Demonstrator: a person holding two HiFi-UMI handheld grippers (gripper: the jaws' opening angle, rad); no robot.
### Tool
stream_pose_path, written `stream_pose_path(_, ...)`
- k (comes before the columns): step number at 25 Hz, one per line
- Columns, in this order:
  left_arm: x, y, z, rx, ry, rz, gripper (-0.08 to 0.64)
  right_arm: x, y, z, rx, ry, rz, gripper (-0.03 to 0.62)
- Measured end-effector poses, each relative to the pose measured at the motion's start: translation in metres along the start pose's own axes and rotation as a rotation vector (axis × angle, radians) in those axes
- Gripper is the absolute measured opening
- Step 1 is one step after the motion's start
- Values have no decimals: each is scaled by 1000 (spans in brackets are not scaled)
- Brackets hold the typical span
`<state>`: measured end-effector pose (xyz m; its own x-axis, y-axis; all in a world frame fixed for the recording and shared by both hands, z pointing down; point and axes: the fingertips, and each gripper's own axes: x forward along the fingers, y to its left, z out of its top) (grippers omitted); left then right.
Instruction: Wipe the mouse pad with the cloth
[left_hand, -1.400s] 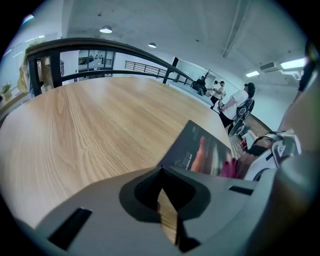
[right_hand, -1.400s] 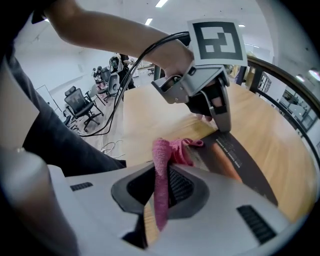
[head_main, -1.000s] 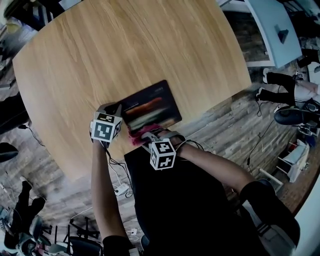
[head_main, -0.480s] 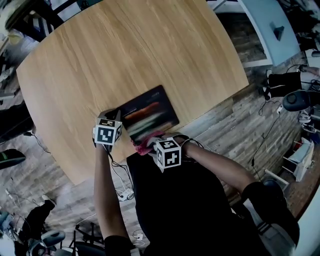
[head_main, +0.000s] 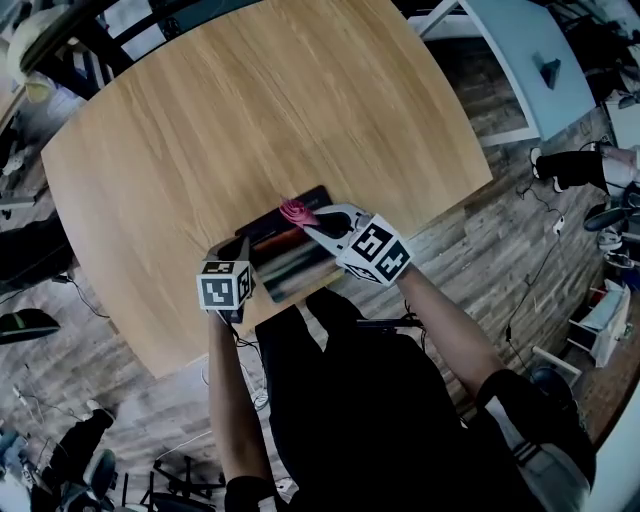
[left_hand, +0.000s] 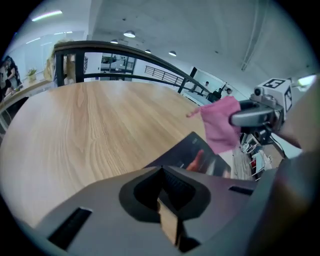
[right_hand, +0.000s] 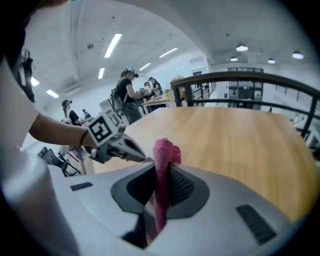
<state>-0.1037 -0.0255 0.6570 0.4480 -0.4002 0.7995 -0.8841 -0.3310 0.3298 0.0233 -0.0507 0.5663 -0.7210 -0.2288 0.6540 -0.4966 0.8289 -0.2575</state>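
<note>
- Where the wooden table (head_main: 250, 120) reached its near edge, the dark mouse pad (head_main: 290, 262) lay just inside it.
- Left gripper (head_main: 237, 244): jaws drawn together, empty, tip at pad's left corner.
- Right gripper (head_main: 312, 225): clamped on cloth, over pad's far edge.
- Cloth (head_main: 294, 211): pink, bunched.

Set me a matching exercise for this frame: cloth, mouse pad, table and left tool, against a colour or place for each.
Things:
1. cloth
2. mouse pad
3. table
4. left tool

Descriptions:
a. light wood
b. pink, pinched in the right tool
c. at the mouse pad's near left corner
d. dark, lying on the table

Pairs: 1-b, 2-d, 3-a, 4-c
</note>
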Motion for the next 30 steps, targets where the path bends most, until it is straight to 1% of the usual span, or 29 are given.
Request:
stream_pose_path(2,7,-8,-4,-2,17,-19,23,10,-27,5,-91,28,-103,60)
stream_pose_path(4,12,-15,-8,-7,30,-37,23,31,-40,3,-204,77,-156,58)
stream_pose_path(5,15,-18,-9,-14,36,-44,23,43,-42,-1,-259,106,-163,58)
stream_pose_path(7,19,-22,-13,-25,55,-47,23,68,-42,-20,-348,177,-149,60)
stream_pose_path(9,23,-22,-17,-25,74,-43,23,86,-36,-42,-398,243,-116,60)
stream_pose_path(11,23,-22,-18,-22,79,-45,23,94,-30,-55,-413,273,-93,58)
stream_pose_path(15,23,-18,-17,-18,87,-38,23,99,-25,-57,-414,292,-65,58)
stream_pose_path(17,23,-17,-18,-23,95,-28,23,100,-19,-58,-450,301,-44,60)
stream_pose_path(20,23,-19,-18,-7,104,-15,23,98,-9,-65,-492,296,-30,58)
stream_pose_path(23,24,-19,-19,-24,90,-15,23,96,5,-72,-519,288,-18,58)
stream_pose_path(26,23,-18,-19,-31,86,-6,23,93,24,-81,-566,295,13,58)
stream_pose_path(30,24,-16,-18,-50,72,-1,23,89,40,-92,-574,278,40,58)
